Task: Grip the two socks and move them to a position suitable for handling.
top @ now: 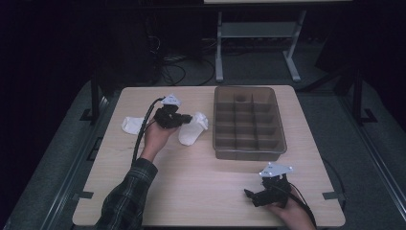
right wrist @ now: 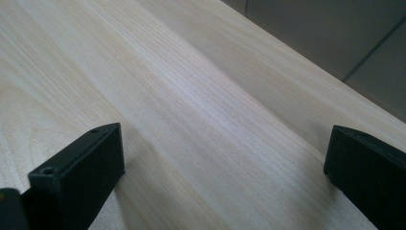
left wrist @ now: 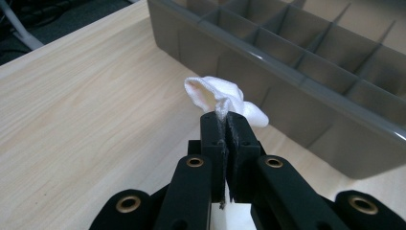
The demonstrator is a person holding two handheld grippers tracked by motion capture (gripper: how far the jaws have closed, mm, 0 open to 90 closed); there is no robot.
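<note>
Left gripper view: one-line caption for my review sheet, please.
Left gripper shut on a white sock above the light wooden table, beside the grey plastic divided bin.

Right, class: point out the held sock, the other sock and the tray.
held sock [left wrist: 225, 96], left gripper view, bunched cloth above the jaws
other sock [top: 131, 125], high view, its middle
tray [top: 249, 154], high view, near wall

In the left gripper view the white sock [left wrist: 225, 98] is pinched between the black jaws, so the part inside the grip is hidden, and the grey divided tray [left wrist: 287, 72] runs off the top and right edges. In the high view the left gripper [top: 184, 118] covers part of that sock. A dark shape sits in one far tray compartment, too small to tell.
</note>
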